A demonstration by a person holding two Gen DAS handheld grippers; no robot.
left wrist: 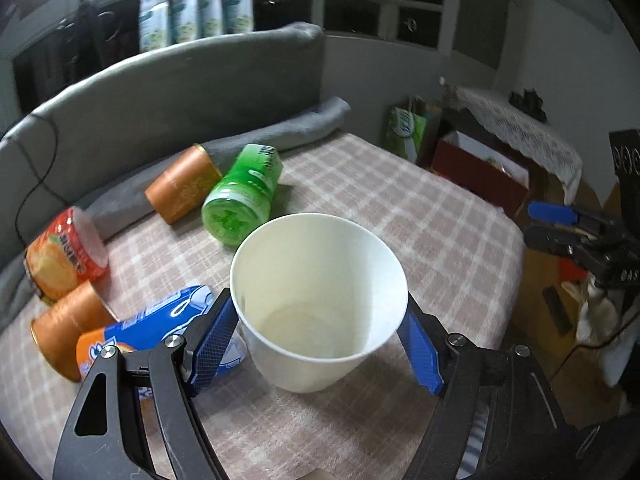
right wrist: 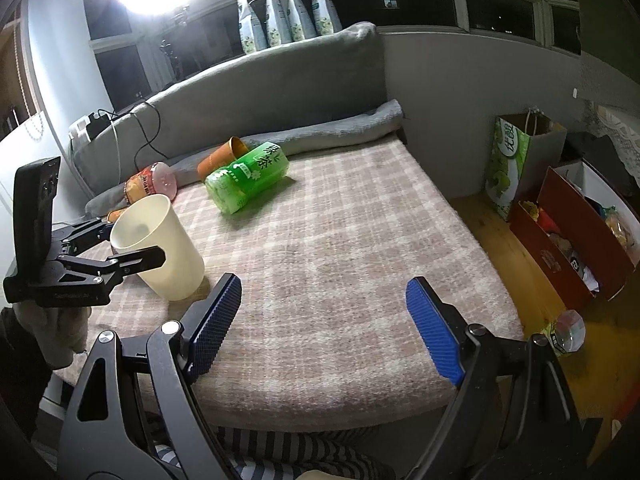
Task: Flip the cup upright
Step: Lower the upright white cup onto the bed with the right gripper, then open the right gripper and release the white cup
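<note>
Cup position: white paper cup [left wrist: 320, 304] mouth-up and tilted, base touching or just above the checked blanket [left wrist: 420, 216]; contact itself hard to confirm. From the right wrist view, same cup [right wrist: 160, 246] leaning with its mouth toward the left gripper's body.

Left gripper: left gripper [left wrist: 320, 332] pinching the cup, 1 blue pad on each side wall just below the rim.

Right gripper: right gripper [right wrist: 320, 328] spread wide, nothing between its pads, held over bare blanket well apart from the cup.

Handling, as a judgement: probably very light, thin-walled, empty; likely to dent or go oval under a hard squeeze, and easy to tip on soft bedding.

Where to hold: judged best at the side walls near the rolled rim, the stiffest part, with light pressure.

Nearby clutter: green bottle [left wrist: 240, 196] lying on its side behind the cup; blue and orange can [left wrist: 152, 332] just beside the left pad; orange tubes close to it.

Hidden or unclear: cup base and its resting spot blocked by the cup body; outer wall under the pads unseen; left wrist view motion-blurred, labels unreadable.
</note>
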